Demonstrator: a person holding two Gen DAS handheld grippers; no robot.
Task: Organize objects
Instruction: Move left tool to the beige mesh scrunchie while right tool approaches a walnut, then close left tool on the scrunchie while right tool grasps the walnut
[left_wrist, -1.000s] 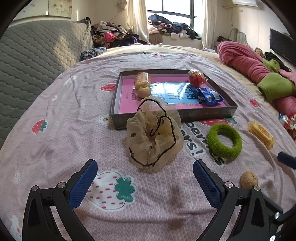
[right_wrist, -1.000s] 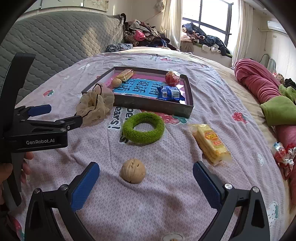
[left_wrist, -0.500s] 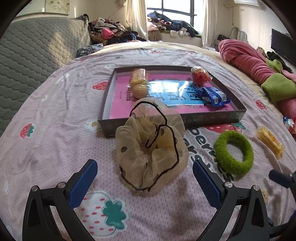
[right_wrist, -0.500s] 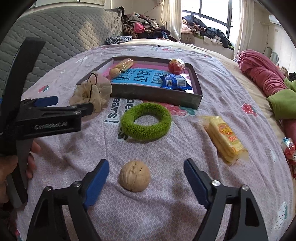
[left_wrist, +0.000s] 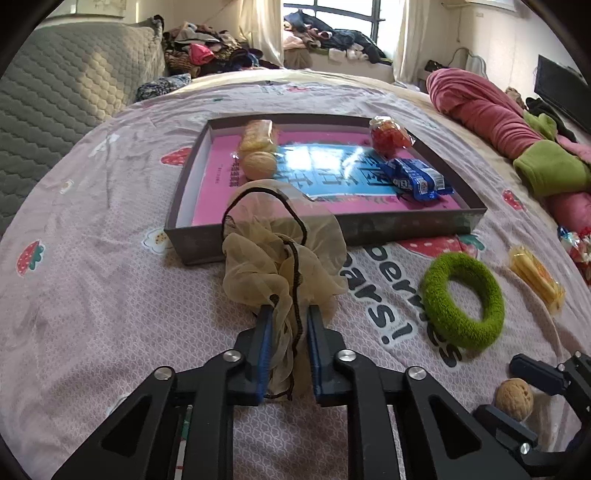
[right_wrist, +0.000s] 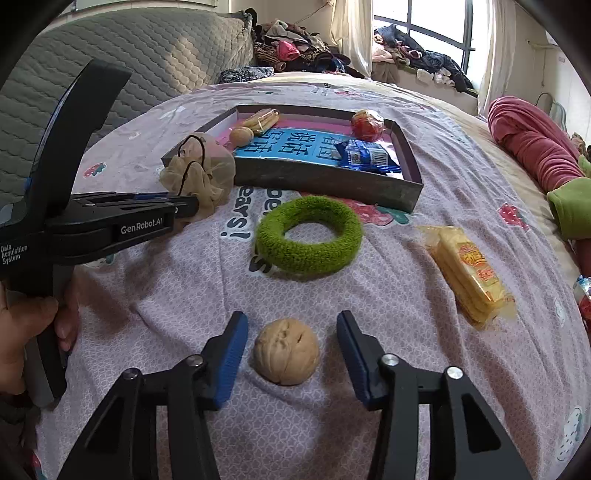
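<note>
The beige mesh scrunchie (left_wrist: 284, 258) hides part of the front wall of the grey tray (left_wrist: 417, 221) and a corner of the pink and blue sheet inside it. The lower folds of the scrunchie go between the fingers (left_wrist: 263, 332) of the left gripper (left_wrist: 286, 328), so its near end cannot be seen. In the left wrist view the walnut (left_wrist: 514, 399) on the bed is partly covered by the right gripper (right_wrist: 290, 341). The red and silver wrapper (left_wrist: 578, 247) is cut off by the right edge. The print on the blue snack packet (right_wrist: 365, 157) is too small to read. The person's left hand (right_wrist: 22, 328) is cut off at the left edge of the right wrist view.
</note>
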